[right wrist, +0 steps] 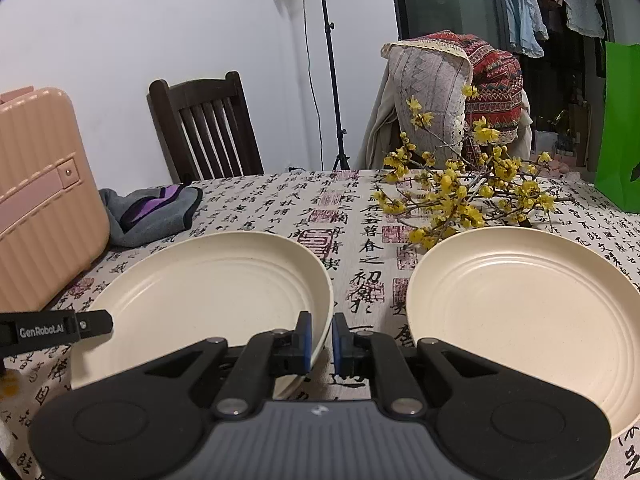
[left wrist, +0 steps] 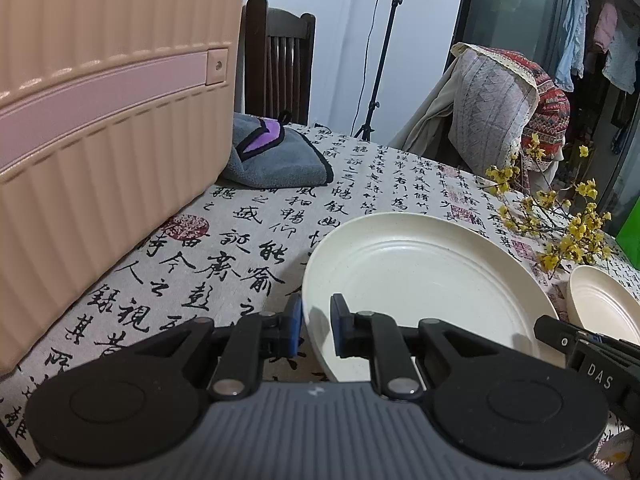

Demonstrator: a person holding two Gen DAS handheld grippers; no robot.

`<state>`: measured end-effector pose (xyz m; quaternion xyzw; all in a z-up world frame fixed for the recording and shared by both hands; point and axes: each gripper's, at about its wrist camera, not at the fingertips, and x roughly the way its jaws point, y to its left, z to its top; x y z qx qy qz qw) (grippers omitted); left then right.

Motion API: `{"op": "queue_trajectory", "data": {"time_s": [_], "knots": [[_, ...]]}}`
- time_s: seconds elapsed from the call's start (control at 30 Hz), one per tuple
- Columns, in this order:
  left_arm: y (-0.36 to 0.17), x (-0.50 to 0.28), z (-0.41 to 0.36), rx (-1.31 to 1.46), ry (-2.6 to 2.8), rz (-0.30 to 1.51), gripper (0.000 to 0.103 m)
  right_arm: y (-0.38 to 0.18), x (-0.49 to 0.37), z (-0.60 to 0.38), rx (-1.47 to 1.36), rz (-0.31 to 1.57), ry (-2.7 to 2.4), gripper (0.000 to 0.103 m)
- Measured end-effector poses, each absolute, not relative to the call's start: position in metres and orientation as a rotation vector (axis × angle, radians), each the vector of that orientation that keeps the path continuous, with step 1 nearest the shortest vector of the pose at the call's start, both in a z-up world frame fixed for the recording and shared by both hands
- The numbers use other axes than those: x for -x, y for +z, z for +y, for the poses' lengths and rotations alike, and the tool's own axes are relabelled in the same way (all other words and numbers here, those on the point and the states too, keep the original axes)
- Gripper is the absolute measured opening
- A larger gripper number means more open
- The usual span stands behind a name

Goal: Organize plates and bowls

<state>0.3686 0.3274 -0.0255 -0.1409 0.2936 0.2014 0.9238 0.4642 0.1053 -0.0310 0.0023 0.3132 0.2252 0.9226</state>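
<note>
A cream plate lies on the calligraphy tablecloth, and both grippers hold it. My left gripper is shut on its left rim, one blue pad inside the plate and one outside. My right gripper is shut on the right rim of the same plate. Each gripper's tip shows in the other's view: the right gripper and the left gripper. A second cream plate sits to the right, untouched, and peeks in at the edge of the left wrist view. I cannot tell whether the held plate is off the cloth.
A pink ribbed suitcase stands on the table close to the left. A grey and purple cloth lies behind it. Yellow flower branches lie behind the plates, a green bag at the far right. Two chairs and a light stand are beyond the table.
</note>
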Motion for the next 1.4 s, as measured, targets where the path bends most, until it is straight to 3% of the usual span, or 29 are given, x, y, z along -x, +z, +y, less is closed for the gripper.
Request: {"op": "queue_trajectory", "data": {"time_s": [1.4], "knots": [[0.010,-0.338,0.316,0.293,0.420,0.506,0.016,-0.001,-0.447,0.092,-0.066,0.623,0.477,0.010]]}}
